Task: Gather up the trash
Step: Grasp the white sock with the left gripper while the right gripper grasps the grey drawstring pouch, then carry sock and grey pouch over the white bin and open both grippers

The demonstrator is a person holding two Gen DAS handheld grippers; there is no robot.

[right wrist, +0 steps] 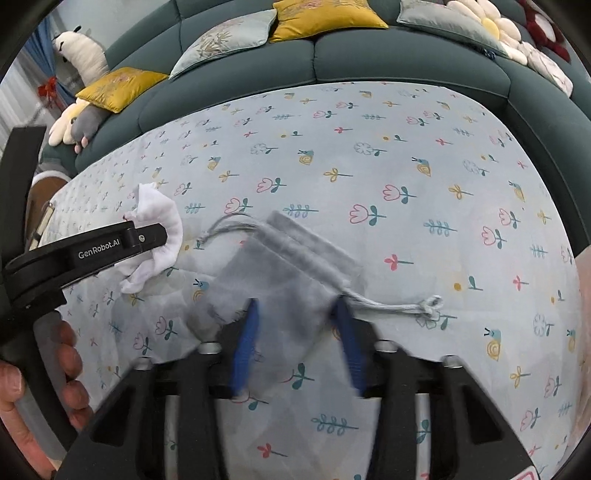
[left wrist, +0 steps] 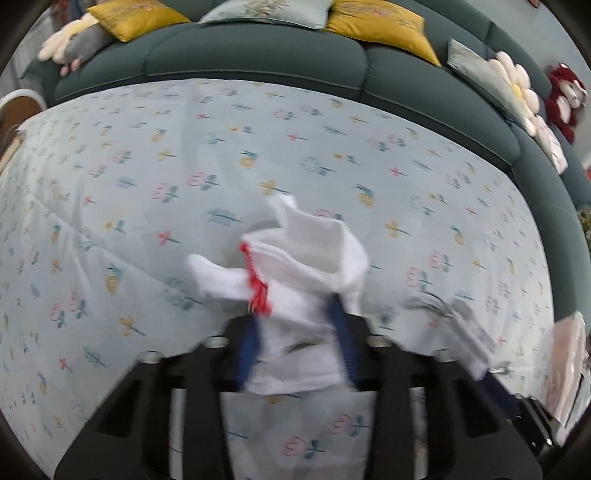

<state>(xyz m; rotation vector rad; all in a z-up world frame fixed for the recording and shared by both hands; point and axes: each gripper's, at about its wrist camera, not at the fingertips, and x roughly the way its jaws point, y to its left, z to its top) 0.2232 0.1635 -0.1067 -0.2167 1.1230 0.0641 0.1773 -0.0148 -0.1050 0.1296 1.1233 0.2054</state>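
Note:
In the left wrist view my left gripper is shut on a crumpled white cloth with red stitching, held above the flowered tablecloth. The same cloth and the left gripper's black arm show at the left of the right wrist view. My right gripper has a grey drawstring pouch between its blue fingers; the jaws stand fairly wide with the pouch's lower end between them. The pouch's cord trails right. The pouch shows blurred at the lower right of the left view.
A dark green sofa curves behind the table, with yellow and pale cushions and plush toys. A person's hand holds the left gripper. A pinkish plastic object is at the far right edge.

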